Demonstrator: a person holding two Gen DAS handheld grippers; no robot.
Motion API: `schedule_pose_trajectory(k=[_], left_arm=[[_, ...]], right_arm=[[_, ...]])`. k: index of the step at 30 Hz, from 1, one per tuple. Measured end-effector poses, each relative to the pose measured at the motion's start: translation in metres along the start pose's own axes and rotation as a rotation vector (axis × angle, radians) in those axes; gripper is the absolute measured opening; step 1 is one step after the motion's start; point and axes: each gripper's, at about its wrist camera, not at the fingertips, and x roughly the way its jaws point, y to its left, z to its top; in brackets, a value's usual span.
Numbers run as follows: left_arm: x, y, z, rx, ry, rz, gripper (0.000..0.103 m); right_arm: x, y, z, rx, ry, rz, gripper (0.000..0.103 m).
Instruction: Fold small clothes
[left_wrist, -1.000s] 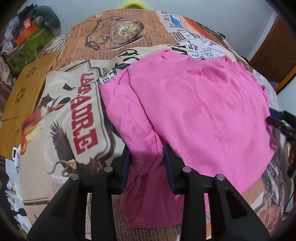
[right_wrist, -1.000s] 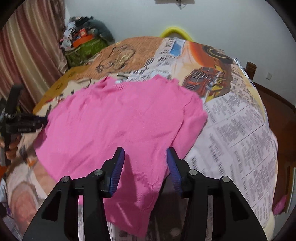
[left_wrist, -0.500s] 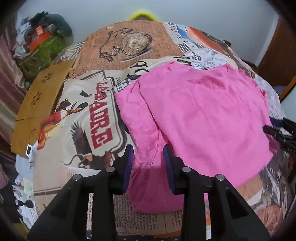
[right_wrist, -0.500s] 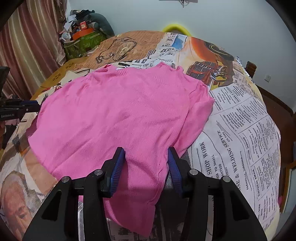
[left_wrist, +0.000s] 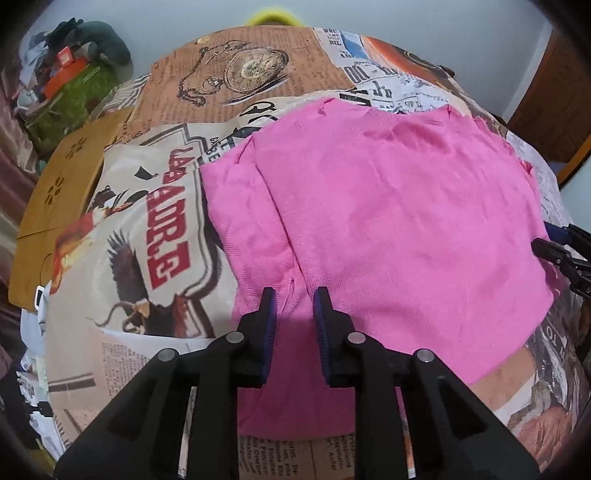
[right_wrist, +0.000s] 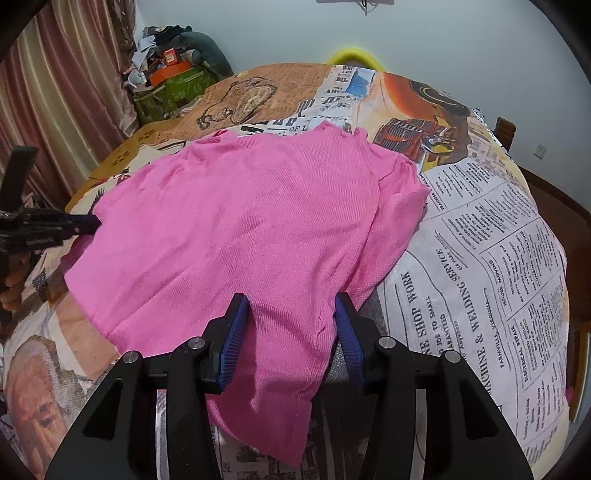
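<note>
Newsprint bedspread (right_wrist: 480, 258) carries the pink top (right_wrist: 240, 229), spread flat and not yet folded. Left gripper (left_wrist: 291, 295) is closing on fabric by one sleeve; right gripper (right_wrist: 291, 306) straddles the other side, jaws apart, nothing pinched.

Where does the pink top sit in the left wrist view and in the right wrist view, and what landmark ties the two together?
Left wrist view: the pink top fills the centre and right, its near sleeve between the closing jaws of the left gripper.
Right wrist view: it spreads across the centre and left, a sleeve between the right gripper.
Shared landmark: the pocket watch print on the cover, beyond the top.
</note>
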Motion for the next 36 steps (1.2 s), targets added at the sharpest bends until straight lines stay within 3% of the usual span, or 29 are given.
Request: schedule_pose_trajectory(k=[4, 7, 15, 20, 27, 32, 36], left_arm=[[0.005, -0.001, 0.002, -0.011, 0.010, -0.017, 0.019], [0.006, 0.002, 0.002, -0.044, 0.011, -0.061, 0.004], [-0.017, 0.027, -0.003, -0.114, -0.064, 0.047, 0.002], [-0.015, 0.041, -0.010, -0.134, -0.039, 0.043, 0.002], [-0.032, 0.038, 0.005, -0.104, -0.079, 0.096, 0.010], [-0.036, 0.042, 0.034, -0.106, -0.127, 0.074, 0.034], [-0.018, 0.042, 0.064, -0.110, -0.123, 0.047, 0.035]], right_arm=[[0.001, 0.000, -0.001, 0.000, 0.000, 0.005, 0.044], [0.001, 0.001, -0.002, -0.001, -0.003, 0.001, 0.044], [0.002, 0.000, -0.002, -0.006, 0.000, 0.002, 0.044], [0.002, 0.001, -0.002, -0.009, 0.000, -0.005, 0.044], [-0.007, -0.005, 0.003, 0.019, 0.017, 0.006, 0.044], [-0.022, -0.015, 0.018, 0.025, -0.035, -0.016, 0.044], [-0.022, -0.025, 0.039, 0.040, -0.074, -0.042, 0.044]])
